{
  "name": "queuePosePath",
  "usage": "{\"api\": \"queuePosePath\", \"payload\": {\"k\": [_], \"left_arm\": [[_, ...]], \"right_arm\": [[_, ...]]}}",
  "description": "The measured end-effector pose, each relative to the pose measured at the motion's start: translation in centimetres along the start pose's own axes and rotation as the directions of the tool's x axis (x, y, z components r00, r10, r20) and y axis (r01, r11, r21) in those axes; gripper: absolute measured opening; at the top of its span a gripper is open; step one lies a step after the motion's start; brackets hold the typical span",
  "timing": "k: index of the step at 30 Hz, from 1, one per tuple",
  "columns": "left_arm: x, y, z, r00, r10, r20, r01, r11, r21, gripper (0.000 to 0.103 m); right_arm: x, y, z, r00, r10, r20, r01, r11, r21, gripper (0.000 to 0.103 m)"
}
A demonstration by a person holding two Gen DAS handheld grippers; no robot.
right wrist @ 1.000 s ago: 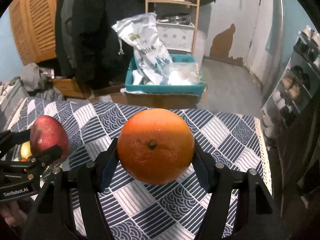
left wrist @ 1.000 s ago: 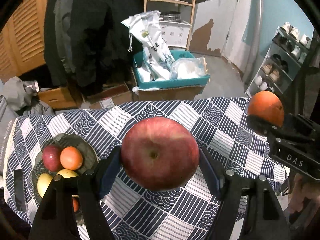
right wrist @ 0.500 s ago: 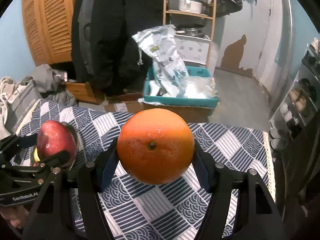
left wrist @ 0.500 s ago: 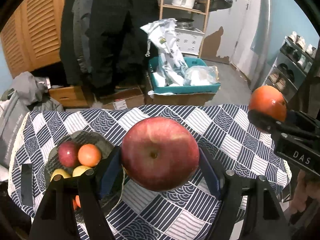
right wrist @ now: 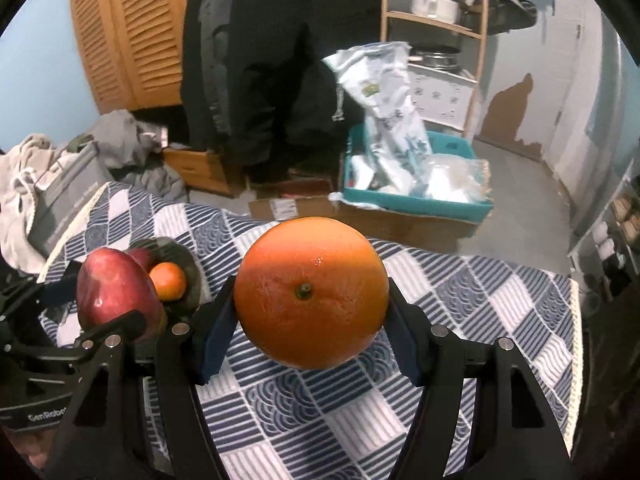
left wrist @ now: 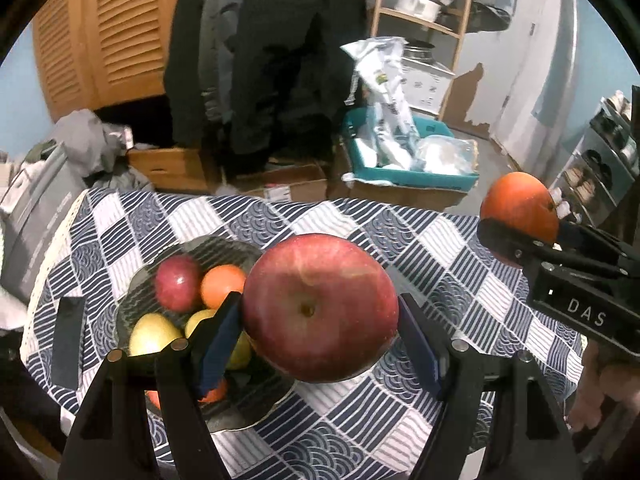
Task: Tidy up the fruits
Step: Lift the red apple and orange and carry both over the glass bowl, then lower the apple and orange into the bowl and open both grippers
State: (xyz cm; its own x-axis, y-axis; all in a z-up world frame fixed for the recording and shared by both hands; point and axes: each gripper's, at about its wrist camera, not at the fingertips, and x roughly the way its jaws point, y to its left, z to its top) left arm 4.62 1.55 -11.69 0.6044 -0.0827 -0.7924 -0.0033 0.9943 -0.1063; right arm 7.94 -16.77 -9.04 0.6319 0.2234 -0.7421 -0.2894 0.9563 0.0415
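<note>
My left gripper (left wrist: pixel 320 332) is shut on a big red apple (left wrist: pixel 320 308), held above the right edge of a dark glass fruit bowl (left wrist: pixel 224 246). The bowl holds a small red apple (left wrist: pixel 178 282), an orange (left wrist: pixel 222 284), yellow fruits (left wrist: pixel 152 336) and more fruit half hidden by my finger. My right gripper (right wrist: pixel 310 336) is shut on a large orange (right wrist: pixel 310 292) above the checked tablecloth (right wrist: pixel 320 412), right of the bowl (right wrist: pixel 192 264). The right gripper with its orange (left wrist: pixel 518 212) shows at the right of the left wrist view; the red apple (right wrist: pixel 116 292) shows at the left of the right wrist view.
A flat black object (left wrist: pixel 68 340) lies on the cloth left of the bowl. Beyond the table's far edge stand cardboard boxes (left wrist: pixel 280 186), a teal crate with bags (left wrist: pixel 408 164), hanging coats and a wooden shelf. A shoe rack (left wrist: pixel 600 168) stands at the right.
Both grippers have swung left with their fruit still held. The bowl has come from the far left to just beside and under the red apple.
</note>
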Motion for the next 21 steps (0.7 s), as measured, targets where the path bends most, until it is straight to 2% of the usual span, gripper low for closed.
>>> {"api": "queuePosePath", "payload": {"k": [21], "left_arm": [[2.5,9.6,-3.0,0.99,0.108,-0.092,-0.121,0.982,-0.146,0.078]], "right_arm": [[7.4,8.8,1.2,0.984,0.128,-0.12,-0.138,0.987,-0.084,0.068]]}}
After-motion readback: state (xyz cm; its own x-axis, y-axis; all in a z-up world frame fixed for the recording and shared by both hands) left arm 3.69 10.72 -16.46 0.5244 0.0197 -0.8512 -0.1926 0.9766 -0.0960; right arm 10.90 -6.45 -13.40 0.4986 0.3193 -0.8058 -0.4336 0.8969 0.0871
